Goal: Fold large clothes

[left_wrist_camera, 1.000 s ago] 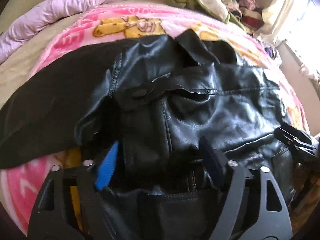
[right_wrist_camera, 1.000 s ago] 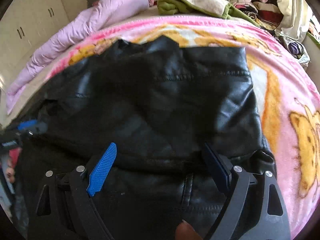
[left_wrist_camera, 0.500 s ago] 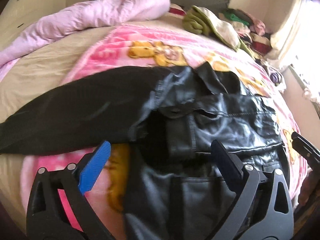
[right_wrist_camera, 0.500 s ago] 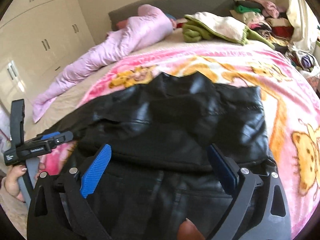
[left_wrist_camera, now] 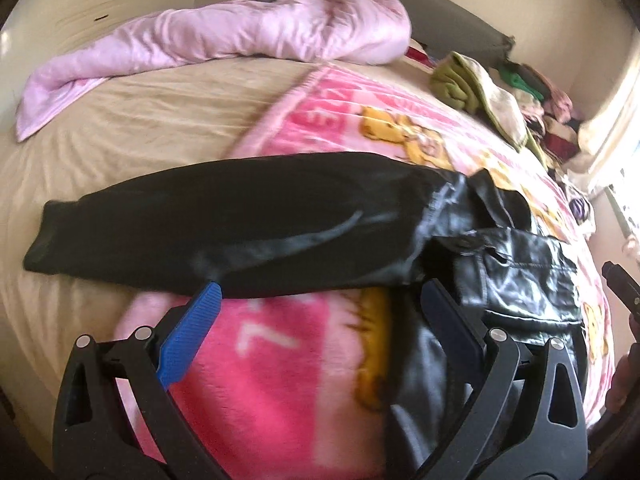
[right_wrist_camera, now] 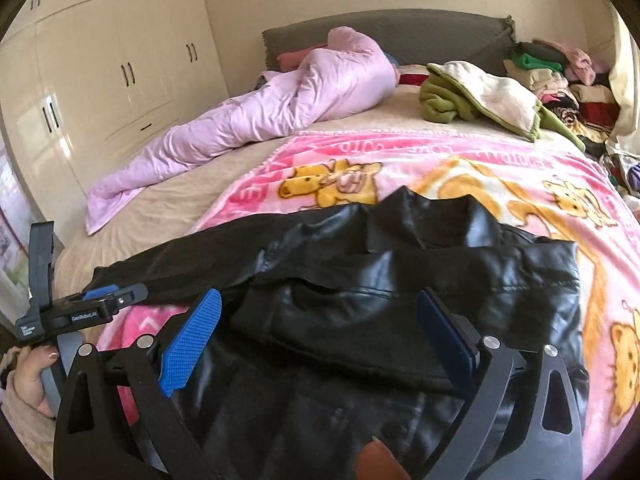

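Here, a black leather jacket (right_wrist_camera: 400, 300) lies on a pink cartoon blanket (right_wrist_camera: 460, 168) spread over the bed (left_wrist_camera: 132, 120). Its body is folded into a thick bundle on the blanket, and one sleeve (left_wrist_camera: 224, 232) stretches flat to the left, its cuff reaching onto the beige sheet.

The left gripper (left_wrist_camera: 320, 320) hovers over the blanket just below the sleeve, fingers spread wide and holding nothing; its blue pad (left_wrist_camera: 188, 340) sits near the sleeve's lower edge. The right gripper (right_wrist_camera: 320, 340) hangs above the folded body of the jacket, fingers likewise spread wide and empty.

In the right wrist view, the left gripper's handle is seen at the left edge, gripped by a hand (right_wrist_camera: 28, 380).

A pink quilt (right_wrist_camera: 260, 116) lies rumpled near the headboard, a green and cream garment (right_wrist_camera: 480, 100) beside it, and stacked clothes (right_wrist_camera: 560, 76) at the far right.
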The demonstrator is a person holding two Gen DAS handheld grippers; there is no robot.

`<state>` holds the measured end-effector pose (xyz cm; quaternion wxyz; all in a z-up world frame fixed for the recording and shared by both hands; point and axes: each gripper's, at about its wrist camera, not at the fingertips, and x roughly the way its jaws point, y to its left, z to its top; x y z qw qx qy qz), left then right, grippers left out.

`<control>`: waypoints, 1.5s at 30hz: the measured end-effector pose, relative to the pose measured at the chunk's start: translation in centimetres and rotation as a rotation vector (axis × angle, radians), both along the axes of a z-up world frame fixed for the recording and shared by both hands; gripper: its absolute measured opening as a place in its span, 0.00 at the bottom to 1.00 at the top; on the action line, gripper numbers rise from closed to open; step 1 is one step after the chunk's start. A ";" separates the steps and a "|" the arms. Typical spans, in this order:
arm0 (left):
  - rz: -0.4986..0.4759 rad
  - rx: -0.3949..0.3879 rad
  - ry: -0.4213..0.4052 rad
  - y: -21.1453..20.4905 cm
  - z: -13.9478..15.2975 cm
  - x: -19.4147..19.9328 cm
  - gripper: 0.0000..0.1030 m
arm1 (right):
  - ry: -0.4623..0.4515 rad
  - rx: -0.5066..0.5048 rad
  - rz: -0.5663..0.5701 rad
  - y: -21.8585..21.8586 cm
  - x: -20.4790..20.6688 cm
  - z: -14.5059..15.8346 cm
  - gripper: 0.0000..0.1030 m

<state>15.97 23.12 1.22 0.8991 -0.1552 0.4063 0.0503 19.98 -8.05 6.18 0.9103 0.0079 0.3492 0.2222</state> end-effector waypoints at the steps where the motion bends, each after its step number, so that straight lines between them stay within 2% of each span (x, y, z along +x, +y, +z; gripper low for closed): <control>1: 0.015 -0.005 -0.001 0.8 -0.1 -0.3 0.91 | 0.002 0.001 0.004 0.3 0.2 -0.1 0.94; 7: 0.093 -0.030 0.003 4.5 -1.0 -1.3 0.91 | 0.024 -0.009 0.046 4.0 0.9 -0.9 0.94; 22: 0.277 -0.166 0.006 12.9 -4.4 -3.1 0.91 | 0.069 -0.067 0.133 11.0 1.6 -3.9 0.94; 25: 0.316 -0.209 0.006 14.2 -5.3 -3.2 0.91 | 0.069 -0.085 0.139 11.7 1.5 -4.4 0.94; 30: 0.422 -0.327 0.002 17.3 -7.3 -3.3 0.91 | 0.088 -0.090 0.133 11.7 1.4 -5.2 0.95; 32: 0.460 -0.367 -0.021 18.4 -8.0 -3.2 0.91 | 0.094 -0.086 0.125 11.2 1.4 -5.3 0.95; 35: 0.496 -0.382 -0.076 19.6 -8.0 -3.1 0.89 | 0.095 -0.079 0.109 10.1 1.1 -5.3 0.95; 37: 0.512 -0.387 -0.092 20.0 -7.8 -3.0 0.76 | 0.091 -0.078 0.093 9.1 0.9 -5.3 0.95; 38: 0.511 -0.391 -0.098 20.1 -7.6 -2.9 0.54 | 0.091 -0.078 0.081 8.5 0.7 -5.4 0.95; 39: 0.510 -0.387 -0.102 20.1 -7.4 -2.8 0.36 | 0.095 -0.075 0.071 7.8 0.6 -5.5 0.95; 40: 0.506 -0.378 -0.107 20.2 -7.1 -2.6 0.32 | 0.100 -0.071 0.063 7.3 0.5 -5.6 0.95; 42: 0.476 -0.355 -0.132 19.9 -6.1 -2.5 0.08 | 0.119 -0.050 0.038 5.7 0.3 -5.9 0.95; 45: 0.444 -0.317 -0.168 19.0 -4.2 -2.4 0.03 | 0.134 -0.014 0.008 3.8 -0.2 -6.1 0.95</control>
